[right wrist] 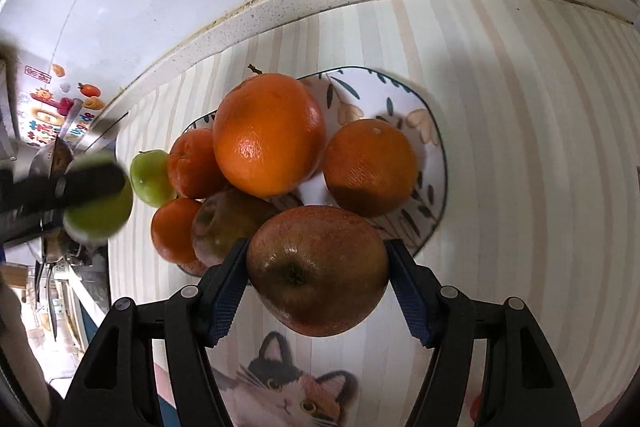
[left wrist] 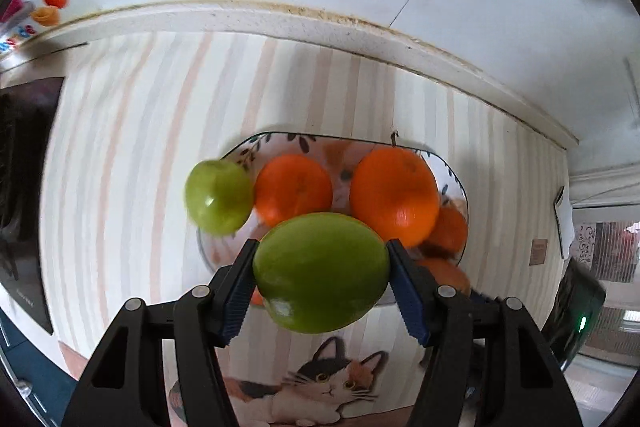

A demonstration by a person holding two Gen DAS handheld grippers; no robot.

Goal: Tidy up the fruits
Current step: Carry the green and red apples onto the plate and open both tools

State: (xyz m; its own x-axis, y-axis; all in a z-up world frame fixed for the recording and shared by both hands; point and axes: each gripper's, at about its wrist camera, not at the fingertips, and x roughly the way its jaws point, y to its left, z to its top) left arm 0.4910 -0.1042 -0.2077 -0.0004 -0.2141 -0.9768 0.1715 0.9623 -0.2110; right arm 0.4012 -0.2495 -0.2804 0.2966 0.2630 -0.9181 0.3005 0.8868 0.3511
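Note:
My left gripper (left wrist: 322,247) is shut on a large green apple (left wrist: 320,271), held above the near rim of a flowered plate (left wrist: 276,139). On the plate lie several oranges, among them a big orange (left wrist: 394,195). A smaller green apple (left wrist: 218,197) sits at the plate's left edge. My right gripper (right wrist: 317,247) is shut on a red-brown apple (right wrist: 318,269) over the plate's (right wrist: 400,95) near side. The big orange (right wrist: 268,135) tops the pile, and a second reddish apple (right wrist: 228,223) lies under it. The left gripper (right wrist: 96,195) shows blurred at the left with its green apple (right wrist: 100,215).
A striped tablecloth (left wrist: 140,147) with a printed cat (left wrist: 328,383) covers the table. A white ledge (left wrist: 280,19) and wall run behind it. A dark flat appliance (left wrist: 28,187) lies at the left edge. Kitchen utensils (right wrist: 56,155) hang at the far left.

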